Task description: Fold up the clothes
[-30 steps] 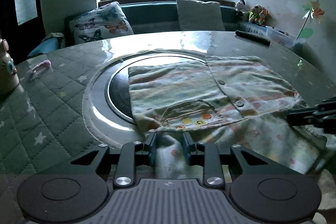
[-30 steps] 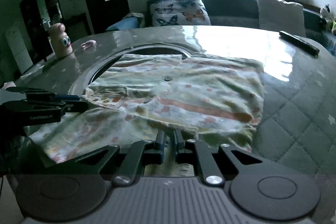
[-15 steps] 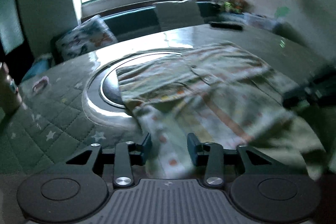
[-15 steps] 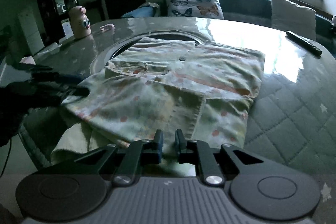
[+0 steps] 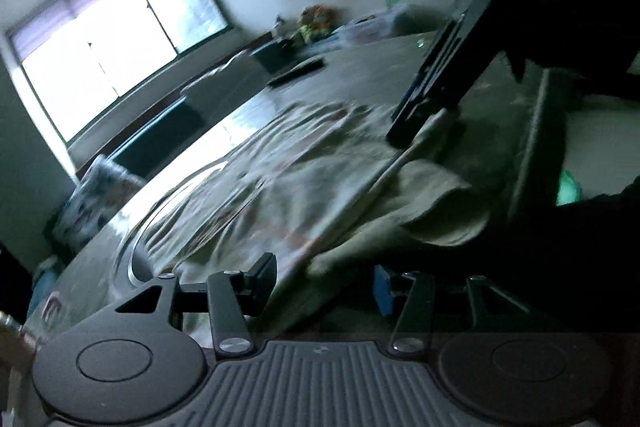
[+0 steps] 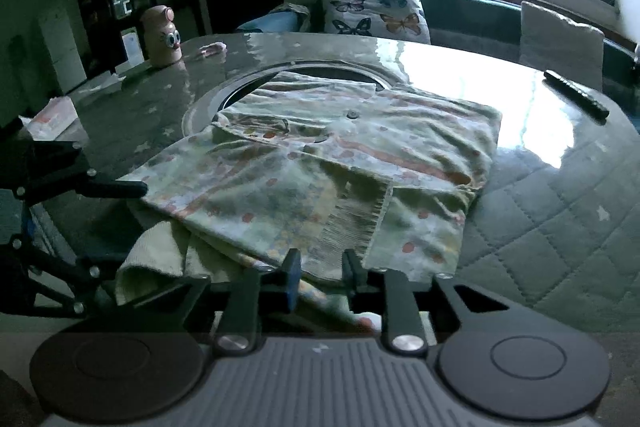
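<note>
A pale floral button shirt lies on the round table, its lower part folded up over the body. In the blurred, tilted left wrist view the shirt runs ahead of my left gripper, which is open wide at the cloth's near edge. My right gripper is open too, with the folded edge lying loosely between its fingers. The left gripper shows at the shirt's left corner, jaws apart. The right gripper appears as a dark bar over the far side of the cloth.
The quilted table has a round inset partly under the shirt. A remote lies at the right and a pink bottle with eyes at the far left. A tissue pack sits near the left edge, a butterfly cushion behind.
The shirt's lower part was carried up and laid over its body. Both grippers have opened and let go of the cloth. The left gripper has tilted sharply.
</note>
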Demonstrator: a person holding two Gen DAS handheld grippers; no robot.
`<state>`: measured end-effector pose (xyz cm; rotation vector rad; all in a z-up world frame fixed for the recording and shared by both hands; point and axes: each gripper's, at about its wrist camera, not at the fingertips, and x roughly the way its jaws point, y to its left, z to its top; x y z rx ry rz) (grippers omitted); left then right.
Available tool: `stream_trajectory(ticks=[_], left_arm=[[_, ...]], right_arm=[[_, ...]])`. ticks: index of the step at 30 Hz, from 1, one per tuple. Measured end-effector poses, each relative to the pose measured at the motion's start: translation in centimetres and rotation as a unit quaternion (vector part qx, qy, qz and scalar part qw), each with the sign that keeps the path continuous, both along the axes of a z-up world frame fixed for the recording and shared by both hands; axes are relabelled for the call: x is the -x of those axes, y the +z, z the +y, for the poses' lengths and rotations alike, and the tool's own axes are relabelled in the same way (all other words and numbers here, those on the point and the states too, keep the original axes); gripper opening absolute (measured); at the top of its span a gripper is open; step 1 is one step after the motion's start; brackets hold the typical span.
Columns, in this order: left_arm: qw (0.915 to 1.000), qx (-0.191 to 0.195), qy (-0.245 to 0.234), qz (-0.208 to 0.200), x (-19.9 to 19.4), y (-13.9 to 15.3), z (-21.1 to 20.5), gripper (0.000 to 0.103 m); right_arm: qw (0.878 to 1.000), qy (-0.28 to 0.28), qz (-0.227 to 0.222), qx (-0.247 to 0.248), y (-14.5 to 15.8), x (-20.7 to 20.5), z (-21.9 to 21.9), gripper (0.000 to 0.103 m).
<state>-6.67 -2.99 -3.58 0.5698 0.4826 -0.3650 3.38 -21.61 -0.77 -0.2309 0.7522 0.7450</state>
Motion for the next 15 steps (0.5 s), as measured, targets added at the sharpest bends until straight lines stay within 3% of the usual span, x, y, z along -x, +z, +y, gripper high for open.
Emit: stream_trajectory(ticks=[4, 11, 15], left_arm=[[0.9998, 0.013, -0.014, -0.007, -0.9, -0.2, -0.5, 0.053], [0.9971, 0.076, -0.008, 0.009, -2.3, 0.6, 0.2, 0.011], [0.9907, 0.131, 0.029, 0.022, -3.6, 1.7, 1.3, 0.008]], right_arm=[[1.0, 0.01, -0.012, 0.015, 0.3, 0.7, -0.5, 0.036], [0.998, 0.043, -0.028, 0.046, 0.3, 1.8, -1.0, 0.051], [0.994, 0.071, -0.04, 0.068, 0.0, 2.5, -1.1, 0.053]])
